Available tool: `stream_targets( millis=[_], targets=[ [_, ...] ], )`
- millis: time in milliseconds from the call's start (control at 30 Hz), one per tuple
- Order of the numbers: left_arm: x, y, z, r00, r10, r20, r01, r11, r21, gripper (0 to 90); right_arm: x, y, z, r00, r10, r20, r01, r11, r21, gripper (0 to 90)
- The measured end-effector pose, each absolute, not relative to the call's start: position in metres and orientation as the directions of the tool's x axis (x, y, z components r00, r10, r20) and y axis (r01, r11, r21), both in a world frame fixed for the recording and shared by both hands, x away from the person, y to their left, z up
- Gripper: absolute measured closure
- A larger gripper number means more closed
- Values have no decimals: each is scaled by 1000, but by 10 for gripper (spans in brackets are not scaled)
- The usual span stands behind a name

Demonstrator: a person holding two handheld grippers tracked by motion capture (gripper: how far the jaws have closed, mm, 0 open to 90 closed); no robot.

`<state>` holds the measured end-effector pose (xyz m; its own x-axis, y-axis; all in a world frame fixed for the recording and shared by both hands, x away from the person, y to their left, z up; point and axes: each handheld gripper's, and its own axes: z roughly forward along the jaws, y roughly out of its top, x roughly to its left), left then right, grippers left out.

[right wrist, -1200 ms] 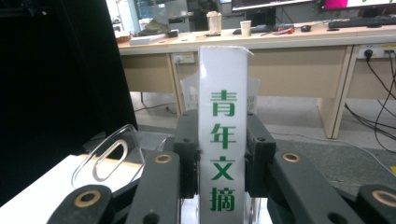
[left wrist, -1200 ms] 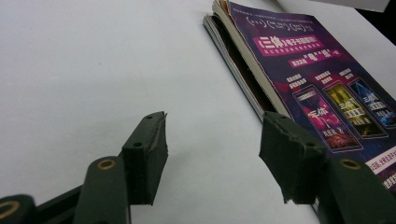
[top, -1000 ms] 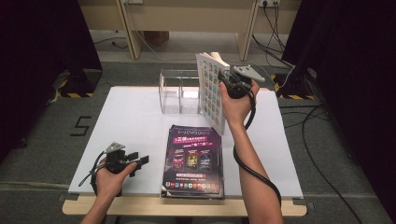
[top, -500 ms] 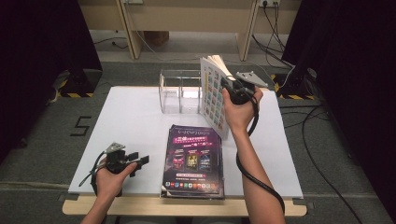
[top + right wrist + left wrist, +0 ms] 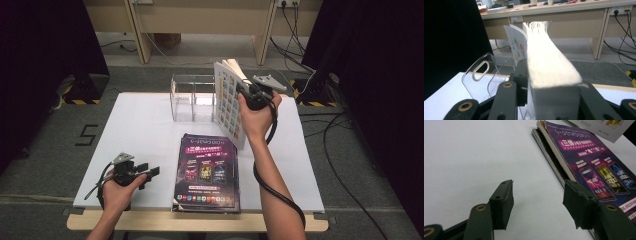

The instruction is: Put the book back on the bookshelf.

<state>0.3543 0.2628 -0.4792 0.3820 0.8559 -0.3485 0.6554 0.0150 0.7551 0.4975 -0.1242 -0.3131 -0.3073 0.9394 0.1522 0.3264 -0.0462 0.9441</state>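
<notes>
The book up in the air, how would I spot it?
Find the white table, then the clear plastic holder at its far edge. Right beside it, the right gripper holds a thick book upright, white cover with little pictures, unlike the purple one lying flat.

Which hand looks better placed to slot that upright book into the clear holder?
Probably the right: its tongs grip the book beside the clear holder. The left tongs sit open, far off.

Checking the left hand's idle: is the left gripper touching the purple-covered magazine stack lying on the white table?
Apart. The left gripper sits beside the magazine stack; the high view shows bare table between them.
</notes>
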Motion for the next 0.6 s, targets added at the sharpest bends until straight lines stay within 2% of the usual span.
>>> stream_targets(
  millis=[400,600],
  targets=[
    [354,264,-479,380,858,-347,657,14,754,403,505,-122,-315,-309,935,173,359,-54,932,632],
    [354,263,-480,382,856,-349,659,12,752,403,510,-119,-315,-306,938,161,380,-35,924,656]
  ],
)
